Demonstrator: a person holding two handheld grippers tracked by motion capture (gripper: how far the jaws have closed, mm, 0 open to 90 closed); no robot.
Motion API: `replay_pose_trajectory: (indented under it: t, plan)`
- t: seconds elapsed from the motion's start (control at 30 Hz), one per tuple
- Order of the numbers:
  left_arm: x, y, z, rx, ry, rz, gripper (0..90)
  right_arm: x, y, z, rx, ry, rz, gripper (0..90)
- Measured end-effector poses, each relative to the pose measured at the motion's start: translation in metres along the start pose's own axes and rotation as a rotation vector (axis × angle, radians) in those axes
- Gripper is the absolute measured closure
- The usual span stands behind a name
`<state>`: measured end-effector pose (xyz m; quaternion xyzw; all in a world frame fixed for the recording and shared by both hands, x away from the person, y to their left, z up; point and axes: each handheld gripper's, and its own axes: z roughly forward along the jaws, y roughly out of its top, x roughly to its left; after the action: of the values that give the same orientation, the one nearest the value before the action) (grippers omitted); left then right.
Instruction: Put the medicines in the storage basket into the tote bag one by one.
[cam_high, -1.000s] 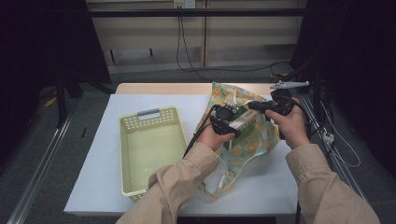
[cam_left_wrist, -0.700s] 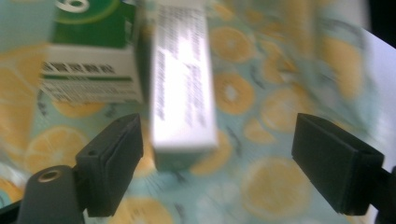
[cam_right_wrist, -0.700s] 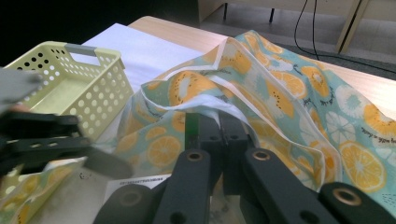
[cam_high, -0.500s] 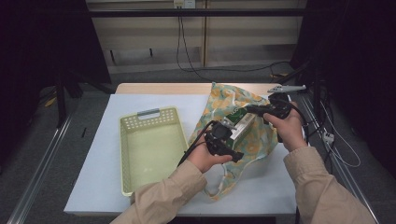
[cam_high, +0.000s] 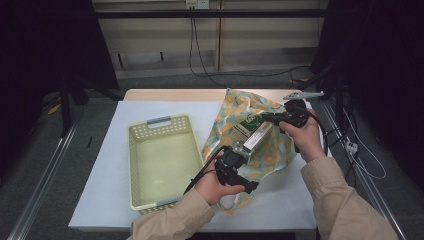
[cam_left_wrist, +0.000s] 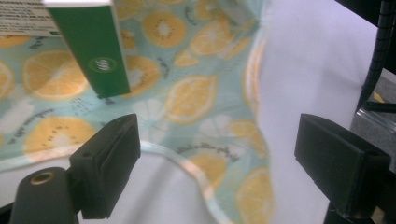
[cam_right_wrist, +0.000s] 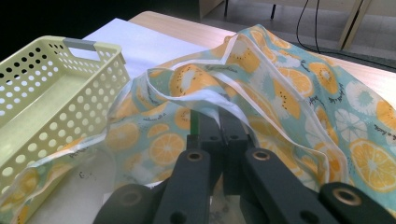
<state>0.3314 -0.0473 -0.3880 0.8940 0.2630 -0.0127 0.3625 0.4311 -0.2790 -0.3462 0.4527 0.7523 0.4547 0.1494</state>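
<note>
- Right now my right tongs (cam_high: 267, 118) are clamped shut on the bag's rim, the green carton (cam_high: 252, 132) right against them, half out of the citrus-print bag (cam_high: 235, 112) on the table (cam_high: 100, 200).
- My left tongs (cam_high: 239, 176) have just been opening; they stand wide with nothing between them, just short of the carton's lower end.
- Carton's long axis slants from the bag mouth down toward me.
- Best move, I reckon: square the left tongs across its narrow faces, then pull along that slant toward the yellow basket (cam_high: 145, 130).
</note>
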Motion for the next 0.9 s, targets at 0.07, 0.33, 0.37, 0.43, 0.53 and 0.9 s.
replay_pose_trajectory:
  t: [0.07, 0.33, 0.37, 0.43, 0.53, 0.9]
  plan:
    - [-0.004, -0.005, 0.006, 0.02, 0.002, -0.012, 13.3, 0.001, -0.001, 0.0, 0.001, 0.0, -0.001, 90.0]
    - [-0.003, -0.025, 0.029, 0.062, 0.106, -0.032, 13.1, 0.002, -0.004, 0.0, 0.006, 0.004, -0.007, 90.0]
    - [-0.002, -0.028, 0.031, 0.063, 0.116, -0.037, 13.1, 0.002, -0.004, 0.0, 0.006, 0.004, -0.006, 90.0]
    - [-0.001, -0.031, 0.034, 0.076, 0.113, -0.043, 13.5, 0.001, -0.004, 0.0, 0.006, 0.002, -0.006, 90.0]
    - [-0.002, -0.034, 0.037, 0.092, 0.127, -0.038, 15.4, 0.001, -0.004, 0.0, 0.004, 0.003, -0.004, 90.0]
    - [-0.009, -0.03, 0.035, 0.153, 0.063, 0.001, 82.7, -0.003, -0.004, -0.005, -0.008, -0.002, 0.004, 90.0]
